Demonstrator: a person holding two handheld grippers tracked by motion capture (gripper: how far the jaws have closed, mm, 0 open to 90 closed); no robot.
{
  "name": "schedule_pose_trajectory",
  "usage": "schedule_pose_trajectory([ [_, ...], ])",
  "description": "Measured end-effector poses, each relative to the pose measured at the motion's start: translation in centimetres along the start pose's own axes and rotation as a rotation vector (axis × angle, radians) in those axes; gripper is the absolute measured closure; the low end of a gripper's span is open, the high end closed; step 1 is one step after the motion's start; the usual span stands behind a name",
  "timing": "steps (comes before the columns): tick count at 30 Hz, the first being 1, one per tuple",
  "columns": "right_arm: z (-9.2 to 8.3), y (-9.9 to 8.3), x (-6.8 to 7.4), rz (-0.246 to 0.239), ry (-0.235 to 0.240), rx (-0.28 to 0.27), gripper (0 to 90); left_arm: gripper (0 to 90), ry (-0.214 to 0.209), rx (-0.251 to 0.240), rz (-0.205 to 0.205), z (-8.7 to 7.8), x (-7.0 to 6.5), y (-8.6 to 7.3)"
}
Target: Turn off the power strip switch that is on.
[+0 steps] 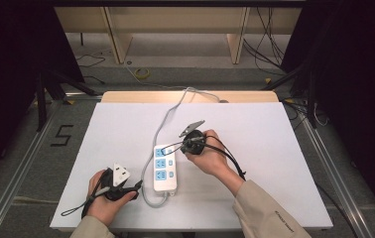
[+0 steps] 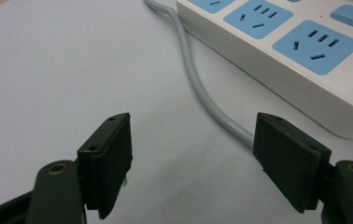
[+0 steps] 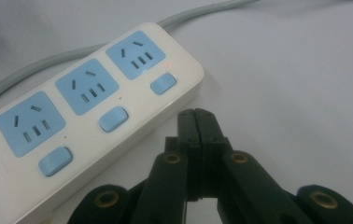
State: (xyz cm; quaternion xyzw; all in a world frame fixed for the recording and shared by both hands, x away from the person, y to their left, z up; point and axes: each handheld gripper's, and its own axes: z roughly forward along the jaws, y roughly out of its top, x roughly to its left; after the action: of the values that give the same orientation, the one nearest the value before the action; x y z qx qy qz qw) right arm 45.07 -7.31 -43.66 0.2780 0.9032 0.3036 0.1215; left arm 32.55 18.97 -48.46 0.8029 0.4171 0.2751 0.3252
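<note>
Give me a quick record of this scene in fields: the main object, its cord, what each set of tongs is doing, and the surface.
object: white plastic three-socket power strip with blue socket faces and blue switches
cord: grey cable, running off the table's far edge
left tongs: open, empty, beside the strip's cable end
right tongs: shut, empty, tips close to the strip's switch side
surface: white tabletop

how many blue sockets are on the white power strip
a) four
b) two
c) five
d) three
d) The right gripper view shows the power strip with three blue sockets in a row, each with its own blue switch beside it.
</note>
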Motion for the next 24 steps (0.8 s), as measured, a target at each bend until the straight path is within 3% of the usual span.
schedule_pose_trajectory([
  [24, 1.1, 1.4, 0.4, -0.012, 0.005, 0.007, 90.0, 28.1, 0.002, -0.001, -0.003, 0.0, 0.0, -0.1],
])
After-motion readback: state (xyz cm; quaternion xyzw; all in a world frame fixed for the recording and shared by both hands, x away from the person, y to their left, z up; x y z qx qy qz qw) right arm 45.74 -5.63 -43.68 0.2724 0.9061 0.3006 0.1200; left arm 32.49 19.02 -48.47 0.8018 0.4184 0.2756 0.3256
